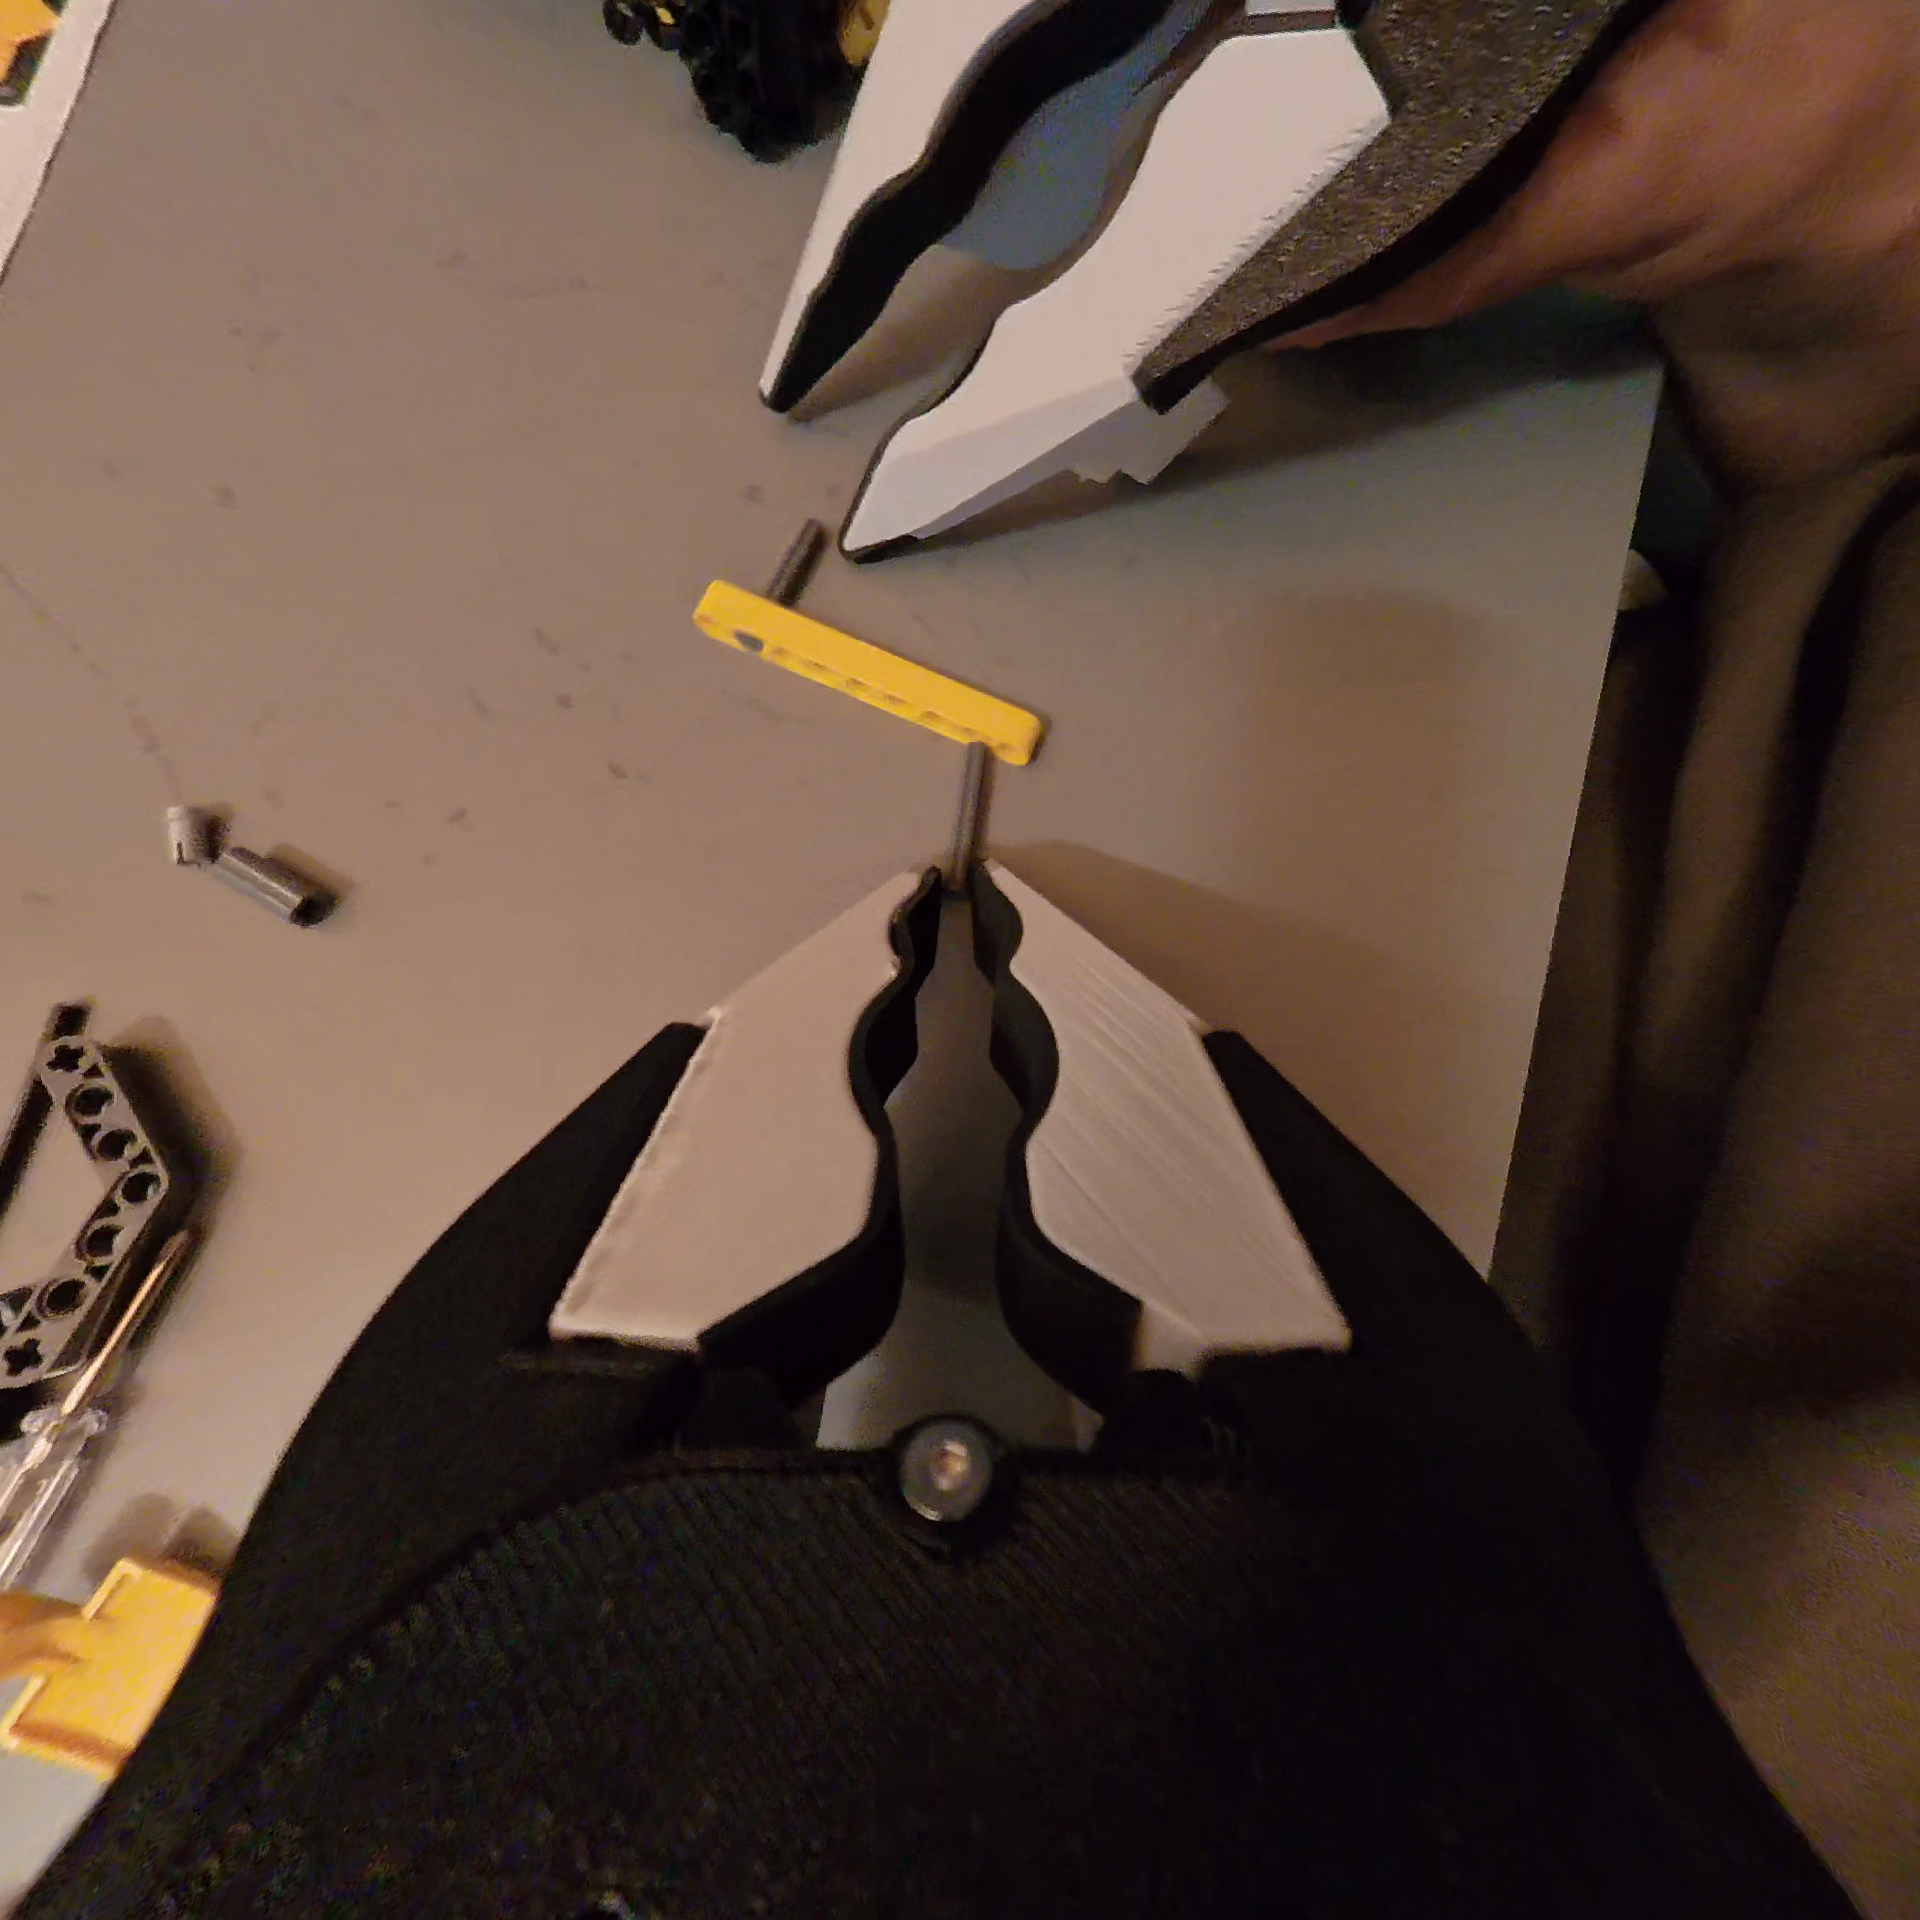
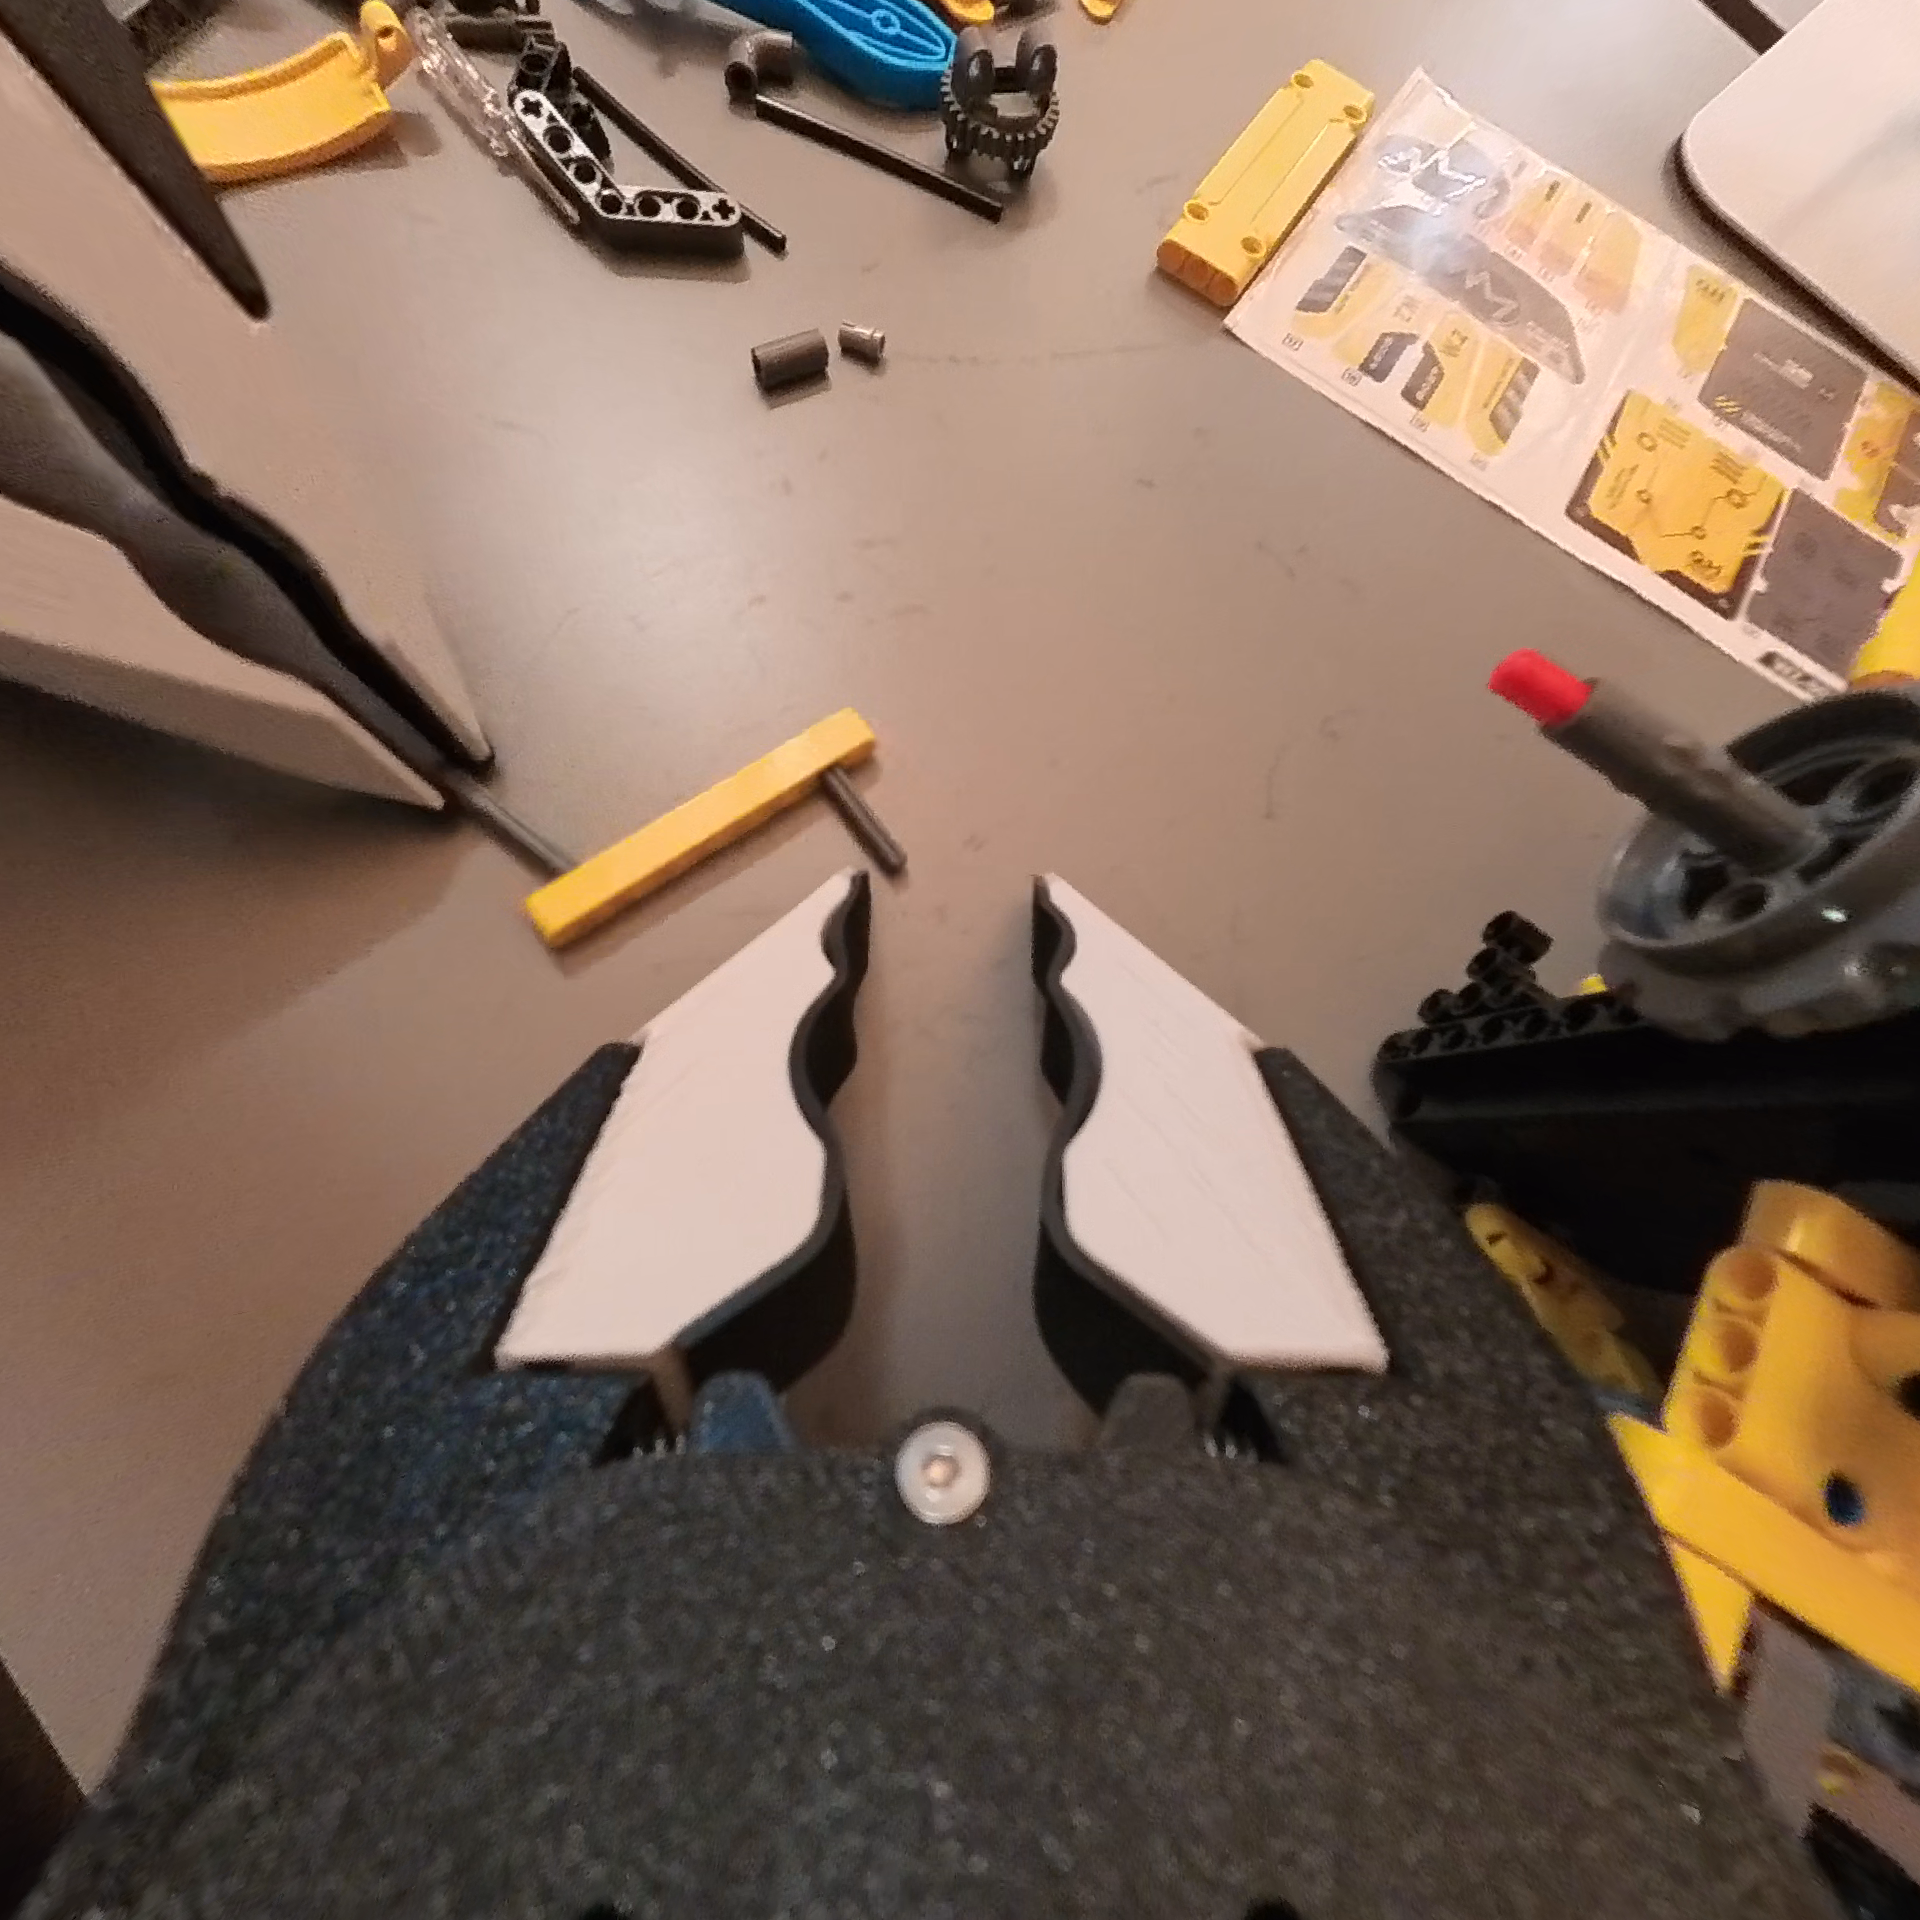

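Note:
A flat yellow beam (image 1: 868, 670) with a row of holes lies on the grey table (image 1: 520, 416). A thin grey axle (image 1: 971, 805) sticks out of its near end, and my left gripper (image 1: 956, 878) is shut on that axle. A second short axle (image 1: 795, 561) sticks out of the far end. My right gripper (image 1: 821, 473) is open just beyond it, held by a hand (image 1: 1714, 187). In the right wrist view the right gripper (image 2: 951, 888) is open and empty, with the beam (image 2: 701, 826) and short axle (image 2: 868, 821) just ahead on the left. The left gripper (image 2: 457, 774) pinches the other axle (image 2: 520, 831).
Two small grey connectors (image 2: 816, 353) lie mid-table. A black angled beam (image 2: 613, 177), a yellow panel (image 2: 1262, 177), a sticker sheet (image 2: 1610, 416) and other loose parts lie farther off. A part-built yellow and black model with a wheel (image 2: 1766, 904) stands to the right. The table edge (image 1: 1579, 831) is close. My right fingertips sit around 9 cm from my left ones.

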